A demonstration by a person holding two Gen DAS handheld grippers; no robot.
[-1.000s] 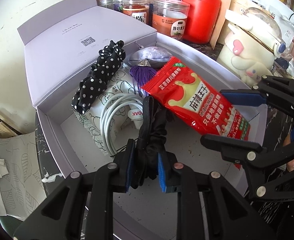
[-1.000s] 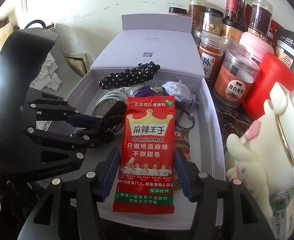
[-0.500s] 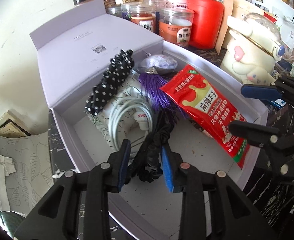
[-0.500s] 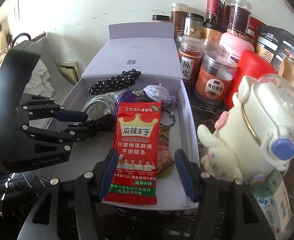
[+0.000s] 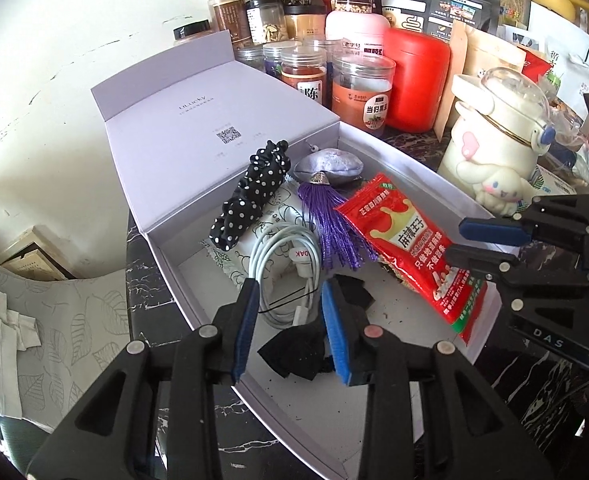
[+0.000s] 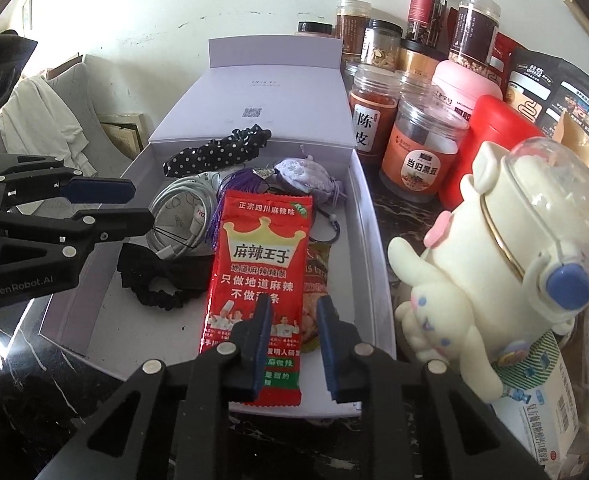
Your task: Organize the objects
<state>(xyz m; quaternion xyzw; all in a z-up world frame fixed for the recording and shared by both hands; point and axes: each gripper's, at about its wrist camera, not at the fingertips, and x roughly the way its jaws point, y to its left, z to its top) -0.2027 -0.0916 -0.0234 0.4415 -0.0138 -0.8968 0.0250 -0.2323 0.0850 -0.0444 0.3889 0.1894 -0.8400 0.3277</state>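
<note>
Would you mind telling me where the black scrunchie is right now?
In the right wrist view the black scrunchie lies on the box floor, left of the red snack packet and just below the white cable.

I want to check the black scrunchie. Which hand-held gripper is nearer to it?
Left. The left hand-held gripper hangs just above the black scrunchie, with open jaws. The right hand-held gripper is farther, over the red snack packet.

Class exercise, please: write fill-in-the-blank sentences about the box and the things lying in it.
The lavender box has its lid ___. The snack packet lying in it is coloured ___. The coiled cable is ___. The tassel beside the cable is ___.

Missing words: open; red; white; purple.
</note>
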